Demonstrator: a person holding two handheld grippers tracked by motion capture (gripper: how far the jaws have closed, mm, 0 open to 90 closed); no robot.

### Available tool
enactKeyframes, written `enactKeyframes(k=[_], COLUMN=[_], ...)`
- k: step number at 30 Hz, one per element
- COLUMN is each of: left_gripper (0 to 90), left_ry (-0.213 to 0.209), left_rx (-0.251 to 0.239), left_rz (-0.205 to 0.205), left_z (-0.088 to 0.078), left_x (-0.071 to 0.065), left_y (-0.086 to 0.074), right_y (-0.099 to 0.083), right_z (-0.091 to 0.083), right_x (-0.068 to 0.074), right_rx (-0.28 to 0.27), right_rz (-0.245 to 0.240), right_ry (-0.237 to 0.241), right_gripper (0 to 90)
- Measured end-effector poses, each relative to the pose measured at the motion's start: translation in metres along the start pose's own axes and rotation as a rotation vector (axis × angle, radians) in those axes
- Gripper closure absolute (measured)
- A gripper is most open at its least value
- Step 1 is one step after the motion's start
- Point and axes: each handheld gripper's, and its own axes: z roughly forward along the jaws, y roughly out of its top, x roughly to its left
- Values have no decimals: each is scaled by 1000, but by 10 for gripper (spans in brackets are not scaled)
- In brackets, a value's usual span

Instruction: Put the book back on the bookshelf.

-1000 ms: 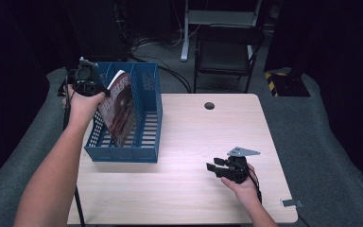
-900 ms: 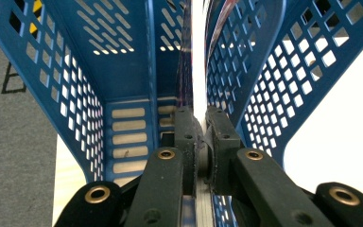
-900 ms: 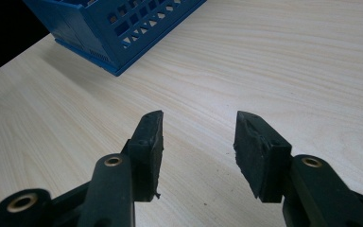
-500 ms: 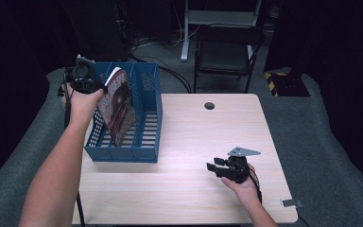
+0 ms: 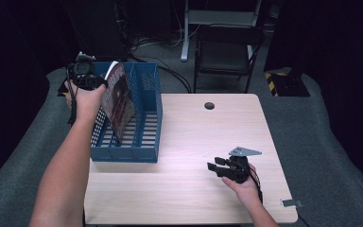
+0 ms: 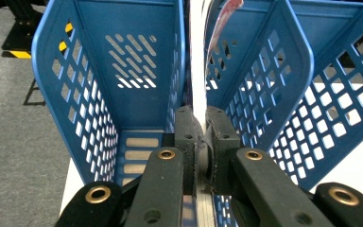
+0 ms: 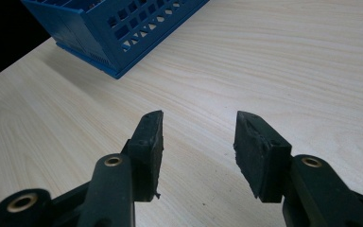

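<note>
A thin magazine (image 5: 119,101) with a dark red cover stands tilted in the blue slotted file rack (image 5: 147,146) on the table's left side. My left gripper (image 5: 97,84) is shut on the magazine's upper edge, above the rack's back end. Seen from the left gripper view, the black pads (image 6: 188,127) pinch the white page edge (image 6: 197,61) right over the divider between two compartments. Resting low over the wooden table (image 5: 194,198) at the front right, my right gripper (image 5: 213,167) is open, its jaws (image 7: 199,142) apart with bare wood between them.
The blue rack (image 7: 108,28) lies to the left of my right gripper. A round cable hole (image 5: 209,105) sits near the table's far edge. A chair (image 5: 224,52) stands beyond the table. Grey padded floor surrounds the table.
My left hand has shifted slightly with the magazine, which now stands a bit more upright in the rack. The right gripper has stayed in place.
</note>
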Motion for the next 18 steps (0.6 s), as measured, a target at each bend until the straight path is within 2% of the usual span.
enactKeyframes(k=[5,9,16,18], left_gripper=[849,850,849,849], left_ry=[23,51,66,73], left_rx=[-9,-16,-11,-23], left_rz=[-10,16,19,23], left_z=[3,5,10,12], left_x=[-1,-7,-8,-8], left_y=[1,0,-4,-7], right_y=[0,0,0,0], right_z=[0,0,0,0], right_x=[0,0,0,0], right_rx=[0,-1,1,0], right_rz=[-6,-4,-7,-4], right_ry=[1,3,2,4], right_gripper=[524,525,525,525])
